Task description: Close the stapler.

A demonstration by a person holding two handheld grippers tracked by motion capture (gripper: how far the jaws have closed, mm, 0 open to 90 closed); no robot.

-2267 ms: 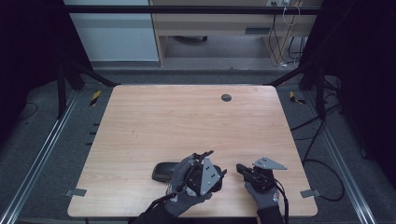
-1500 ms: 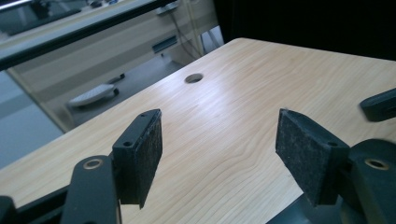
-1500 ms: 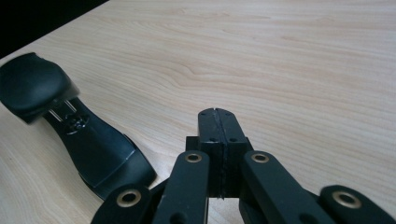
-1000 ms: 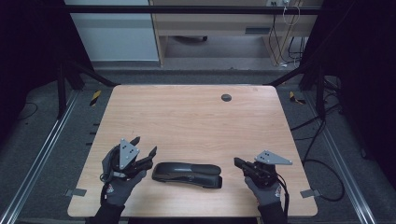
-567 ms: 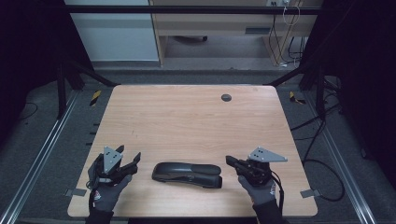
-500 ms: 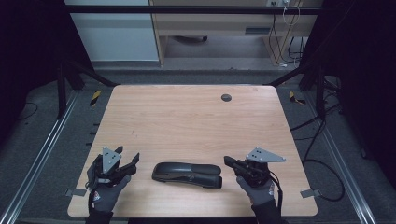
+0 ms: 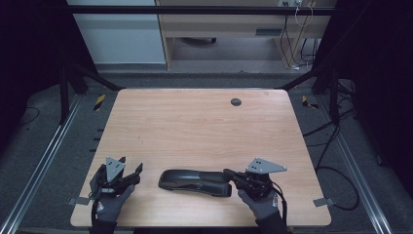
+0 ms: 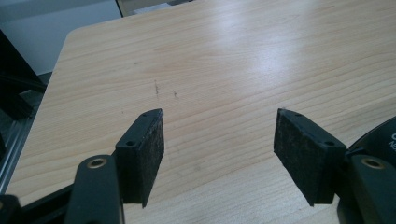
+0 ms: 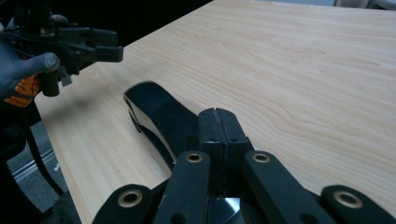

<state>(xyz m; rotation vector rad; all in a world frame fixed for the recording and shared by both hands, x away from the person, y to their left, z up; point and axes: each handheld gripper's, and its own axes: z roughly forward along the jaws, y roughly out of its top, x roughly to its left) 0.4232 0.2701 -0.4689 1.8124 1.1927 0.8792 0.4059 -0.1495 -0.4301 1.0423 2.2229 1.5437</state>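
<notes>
The right claw [image 7: 228,172], jaws shut on nothing, hovers at the black stapler [image 7: 195,181] end, while the left claw [image 7: 131,170] waits wide open; next it should press the stapler down

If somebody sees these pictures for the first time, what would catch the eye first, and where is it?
The black stapler lies flat near the front edge of the wooden table, the one dark thing on the pale wood. The right gripper, jaws shut, sits at its right end; whether it touches is unclear. The left gripper, jaws open and empty, is off to the stapler's left, apart from it.
</notes>
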